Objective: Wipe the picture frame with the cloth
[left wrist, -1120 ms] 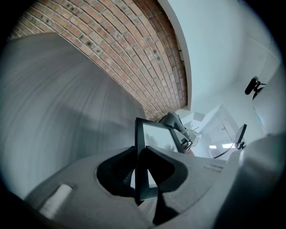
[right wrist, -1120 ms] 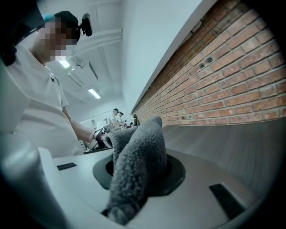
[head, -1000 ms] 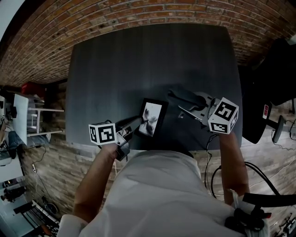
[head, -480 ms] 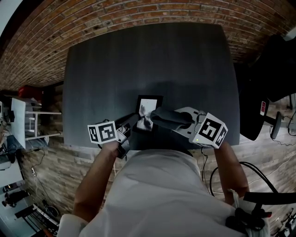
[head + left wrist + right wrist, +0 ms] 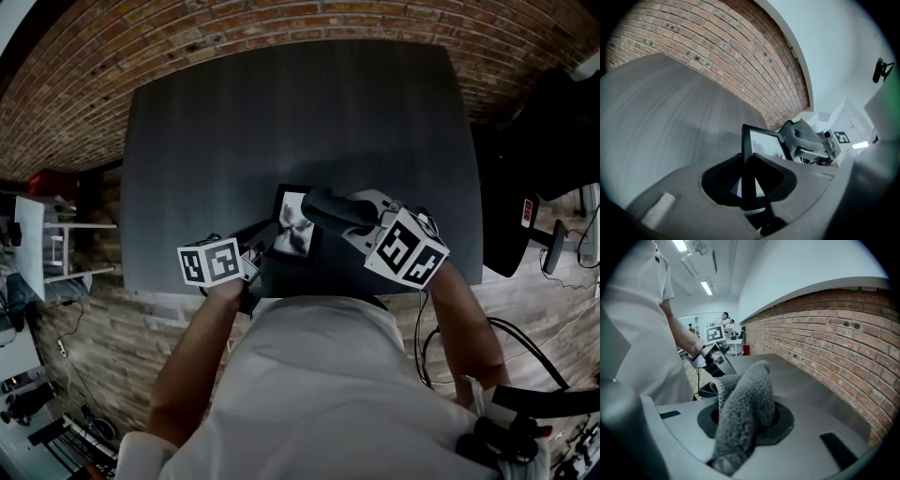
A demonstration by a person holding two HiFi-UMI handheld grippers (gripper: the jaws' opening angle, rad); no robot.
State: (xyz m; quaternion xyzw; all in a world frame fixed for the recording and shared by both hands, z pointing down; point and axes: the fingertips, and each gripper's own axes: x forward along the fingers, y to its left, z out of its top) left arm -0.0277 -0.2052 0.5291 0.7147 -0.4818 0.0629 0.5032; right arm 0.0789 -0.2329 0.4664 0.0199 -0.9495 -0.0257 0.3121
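Black picture frame (image 5: 292, 236) there, black-and-white print inside. Fluffy mid-grey cloth (image 5: 740, 404). Counter (image 5: 281, 112) is dark charcoal, faint streaky grain. Red-brown brick wall (image 5: 234, 28), pale mortar lines.

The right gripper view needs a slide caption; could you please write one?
Right gripper shut on a grey cloth, with the dark table and brick wall beyond.
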